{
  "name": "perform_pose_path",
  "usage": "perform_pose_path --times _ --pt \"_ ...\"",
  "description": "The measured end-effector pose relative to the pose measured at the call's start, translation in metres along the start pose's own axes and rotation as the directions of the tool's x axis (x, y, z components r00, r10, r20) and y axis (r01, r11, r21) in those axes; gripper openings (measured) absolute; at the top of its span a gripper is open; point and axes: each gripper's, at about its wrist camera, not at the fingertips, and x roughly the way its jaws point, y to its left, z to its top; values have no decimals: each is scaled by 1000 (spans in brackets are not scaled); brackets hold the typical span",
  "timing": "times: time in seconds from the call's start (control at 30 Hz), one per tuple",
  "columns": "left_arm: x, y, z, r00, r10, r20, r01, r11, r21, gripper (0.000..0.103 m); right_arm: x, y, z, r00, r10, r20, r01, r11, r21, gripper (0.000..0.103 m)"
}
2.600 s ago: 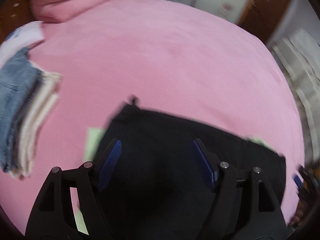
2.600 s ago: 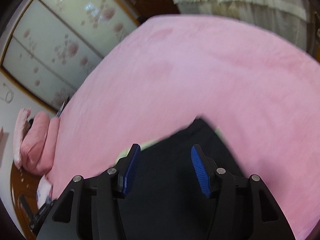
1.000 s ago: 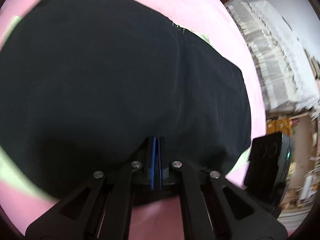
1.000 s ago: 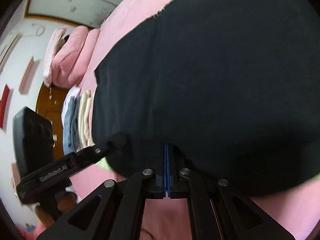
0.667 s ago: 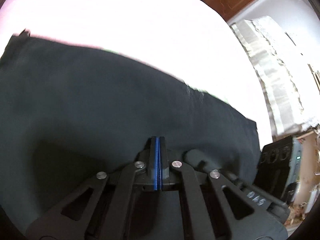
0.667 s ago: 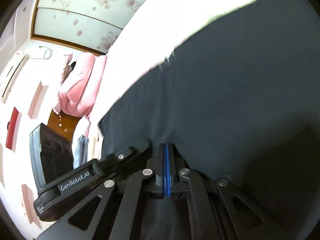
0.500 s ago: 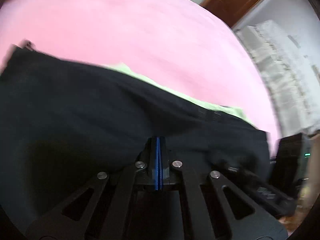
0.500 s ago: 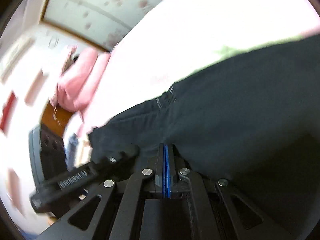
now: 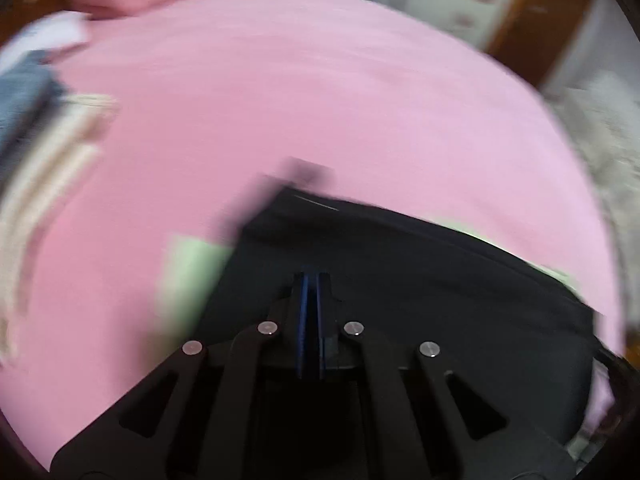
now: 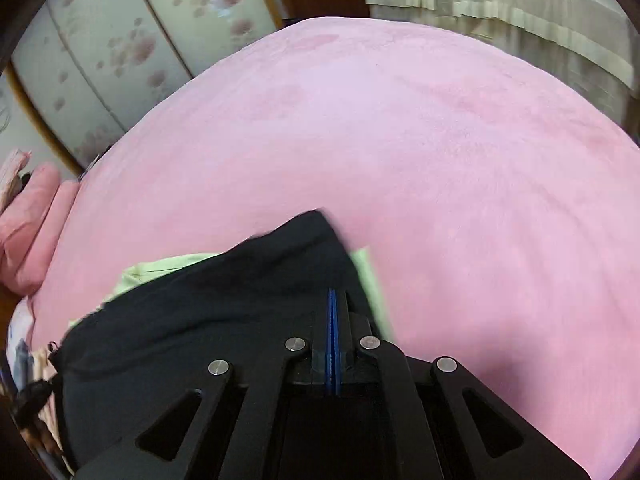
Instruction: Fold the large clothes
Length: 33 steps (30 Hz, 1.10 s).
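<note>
A large black fabric garment (image 9: 420, 280) lies folded on a pink plush bed cover (image 9: 320, 100), occupying the near part of both wrist views, with a light green cloth layer (image 9: 188, 264) showing at its edges. The left gripper (image 9: 310, 292) is fully closed, its blue pads (image 9: 304, 320) pressed flat together over the garment; whether fabric is pinched between them cannot be determined, as black cloth and black jaws merge. The right gripper (image 10: 333, 304) is likewise fully closed, blue pads (image 10: 332, 340) meeting, positioned above the garment's right edge (image 10: 240, 300), just beside a strip of the light green cloth (image 10: 372, 280); again a hold on the fabric cannot be confirmed. The left wrist view is heavily blurred. A stack of folded clothes, blue denim and cream (image 9: 36, 128), sits at the left of the bed cover, well apart from the garment. A bundled pink quilt (image 10: 32, 216) rests at the far end. Floral-patterned wardrobe panels (image 10: 120, 48) and a pale curtain (image 10: 500, 4) stand beyond the bed.
</note>
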Motion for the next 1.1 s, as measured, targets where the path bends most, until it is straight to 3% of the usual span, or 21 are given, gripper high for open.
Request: perform_pose_path --times 0.07,0.1,0.13,0.2,0.27,0.3,0.37,0.43,0.47,0.53,0.57,0.67,0.7,0.73,0.8,0.87,0.9,0.93,0.97,1.03,1.1 --pt "-5 -38 -24 990 -128 -58 130 991 28 0 0 32 -26 978 203 -50 -202 979 21 0" --pt "-3 -59 -38 977 -185 -103 191 980 52 1 4 47 -38 944 313 -104 -310 950 43 0" --pt "-1 -79 -51 964 -225 -141 237 968 77 1 14 65 -54 889 418 -189 -413 908 64 0" --pt "6 -101 -69 961 -219 -171 240 964 114 1 31 102 -84 805 480 -349 -514 858 -6 0" --pt "21 -102 -76 959 -175 -223 201 974 99 1 38 111 -99 815 429 -390 -508 852 -123 0" --pt "23 -93 -77 949 -207 -236 227 972 60 1 43 105 -101 819 422 -389 -507 849 -147 0" --pt "24 -61 -74 955 -220 -198 221 975 -17 1 56 70 -89 784 479 -395 -549 832 -80 0" --pt "18 -20 -67 984 -101 -145 101 995 -9 1 53 15 -77 818 461 -344 -502 864 -35 0" --pt "13 0 -64 993 -11 -118 12 1000 4 1 48 -17 -65 873 392 -290 -422 905 -50 0" --pt "8 35 -62 988 112 -107 -114 993 -12 1 34 -62 -50 951 238 -196 -257 963 -78 0" --pt "5 48 -60 986 128 -111 -133 990 -38 1 25 -80 -36 974 150 -168 -168 981 -98 0" --pt "-8 55 -61 982 126 -143 -140 986 -94 0 11 -108 -13 992 -15 -128 4 996 -84 0" --pt "-9 44 -62 982 116 -148 -127 990 -67 0 8 -104 -12 991 -35 -129 24 996 -81 0" --pt "-13 25 -69 987 68 -147 -74 997 -33 0 5 -94 -15 990 22 -140 -35 996 -85 1" --pt "-19 -15 -89 979 -102 -176 101 995 -16 0 3 -72 -27 957 222 -187 -238 969 -68 1" --pt "-15 -62 -115 925 -268 -270 271 962 -27 1 14 -46 -53 841 457 -291 -466 884 42 1" --pt "-13 -76 -123 909 -289 -300 297 955 -18 1 26 -31 -71 754 546 -365 -547 830 110 1" --pt "-12 -90 -132 910 -275 -310 292 956 8 1 35 -22 -86 713 567 -413 -572 811 125 1" --pt "-10 -100 -138 926 -226 -302 251 967 48 1 43 -16 -97 705 549 -450 -571 815 101 1" --pt "1 -98 -142 935 -150 -321 180 982 63 1 55 -24 -113 747 457 -483 -509 860 27 1" --pt "2 -66 -136 922 -214 -323 209 977 -51 1 68 -56 -110 710 532 -460 -532 834 145 0"
